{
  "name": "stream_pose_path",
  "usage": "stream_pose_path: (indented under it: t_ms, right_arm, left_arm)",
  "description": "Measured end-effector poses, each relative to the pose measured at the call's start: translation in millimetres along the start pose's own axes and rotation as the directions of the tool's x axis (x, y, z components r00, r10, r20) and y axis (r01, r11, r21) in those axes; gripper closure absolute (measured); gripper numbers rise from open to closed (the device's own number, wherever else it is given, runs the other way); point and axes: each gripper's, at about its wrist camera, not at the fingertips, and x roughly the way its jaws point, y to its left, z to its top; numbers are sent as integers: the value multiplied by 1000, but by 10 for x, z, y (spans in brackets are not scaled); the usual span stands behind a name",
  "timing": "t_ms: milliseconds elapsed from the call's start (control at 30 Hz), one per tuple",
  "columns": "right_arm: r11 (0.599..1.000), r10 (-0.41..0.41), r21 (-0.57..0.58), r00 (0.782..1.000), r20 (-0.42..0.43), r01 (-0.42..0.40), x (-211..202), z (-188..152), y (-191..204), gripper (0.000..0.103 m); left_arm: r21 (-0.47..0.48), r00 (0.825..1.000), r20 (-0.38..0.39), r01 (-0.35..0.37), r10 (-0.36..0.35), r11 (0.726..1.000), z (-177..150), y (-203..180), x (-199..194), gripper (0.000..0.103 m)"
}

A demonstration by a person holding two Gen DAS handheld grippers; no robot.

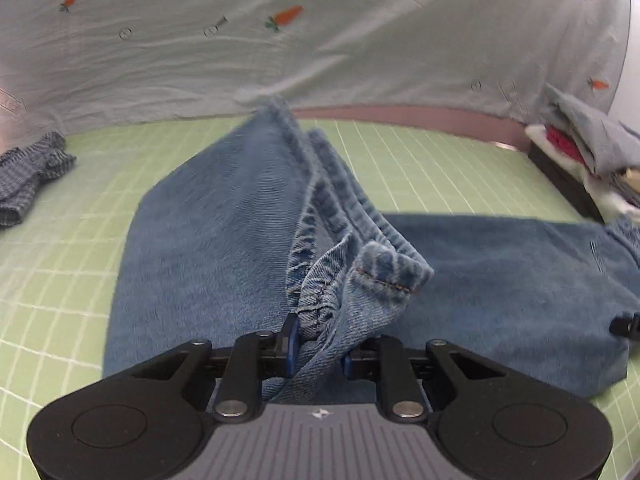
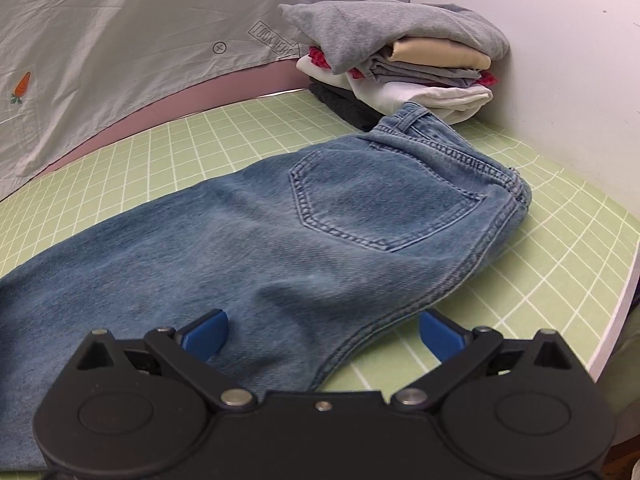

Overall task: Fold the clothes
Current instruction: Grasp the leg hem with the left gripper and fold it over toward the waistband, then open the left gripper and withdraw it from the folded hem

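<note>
Behind jeans (image 2: 320,220), folded stack (image 2: 404,60)

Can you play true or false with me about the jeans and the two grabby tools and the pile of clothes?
1. The left tool is pinching the jeans by the hem. True.
2. The right tool is squeezing the jeans too. False: its fingers are spread wide open above the denim.
3. The pile of folded clothes has a grey top on it. True.
4. The jeans lie on a plain red mat. False: the mat is green with white grid lines.
5. A back pocket shows on the jeans. True.
</note>
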Motion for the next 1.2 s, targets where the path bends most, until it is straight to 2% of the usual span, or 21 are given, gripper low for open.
stream_pose_path:
  t_ms: [100, 167, 200, 233, 267, 300, 333, 433, 533, 733, 833, 900, 967, 1033, 1133, 1200]
  right_arm:
    - [1000, 12, -4, 1000, 0, -12, 41, 19, -149, 0]
    - [1000, 21, -1, 1000, 1, -21, 63, 23, -228, 0]
    - [1000, 24, 3, 1000, 3, -24, 75, 24, -263, 0]
    - [1000, 29, 7, 1000, 7, -29, 87, 33, -300, 0]
    - [999, 36, 14, 999, 11, -37, 100, 48, -338, 0]
    - [999, 44, 20, 999, 15, -44, 112, 64, -377, 0]
    - [998, 51, 26, 999, 19, -51, 125, 80, -416, 0]
    - [993, 78, 86, 996, 33, -80, 161, 138, -580, 0]
    - [976, 119, 176, 992, 48, -125, 215, 200, -783, 0]
    - [934, 140, 324, 989, 49, -149, 401, 272, -1183, 0]
    - [904, 144, 399, 988, 57, -155, 519, 296, -1400, 0]
    - [887, 143, 434, 988, 63, -156, 607, 316, -1525, 0]
    - [885, 138, 440, 989, 61, -150, 708, 352, -1603, 0]
    - [887, 136, 438, 989, 57, -147, 809, 395, -1662, 0]
    - [875, 148, 456, 987, 64, -161, 950, 441, -1731, 0]
    - [864, 146, 474, 985, 91, -172, 1014, 459, -1766, 0]
  left_arm:
    - [36, 999, -30, -28, 29, 999, -143, -133, 76, 79]
    - [86, 998, -46, -43, 47, 995, -108, -203, 91, 76]
    - [82, 997, -61, -36, 41, 996, -78, -204, 97, 68]
    - [70, 997, -78, -25, 30, 997, -48, -203, 93, 51]
    - [49, 995, -98, -9, 14, 999, -17, -199, 78, 41]
    - [27, 993, -114, 7, -4, 1000, 8, -198, 65, 23]
    - [0, 992, -123, 27, -27, 1000, 24, -192, 44, 16]
    - [-98, 986, -133, 89, -102, 991, 59, -149, -45, 15]
    - [-174, 990, -92, 94, -111, 980, 139, -104, -161, 9]
    - [-267, 998, -33, 36, -47, 963, 308, 54, -211, 5]
    - [-331, 995, -77, -88, 66, 940, 318, 201, -100, 4]
    - [-343, 980, -126, -186, 151, 921, 277, 286, 9, 4]
    - [-348, 969, -171, -228, 178, 909, 214, 364, 116, 4]
    - [-323, 964, -186, -240, 188, 915, 173, 369, 178, 4]
    - [-221, 951, -207, -275, 230, 936, 153, 250, 261, 0]
    - [-181, 943, -218, -293, 252, 939, 150, 192, 302, 0]
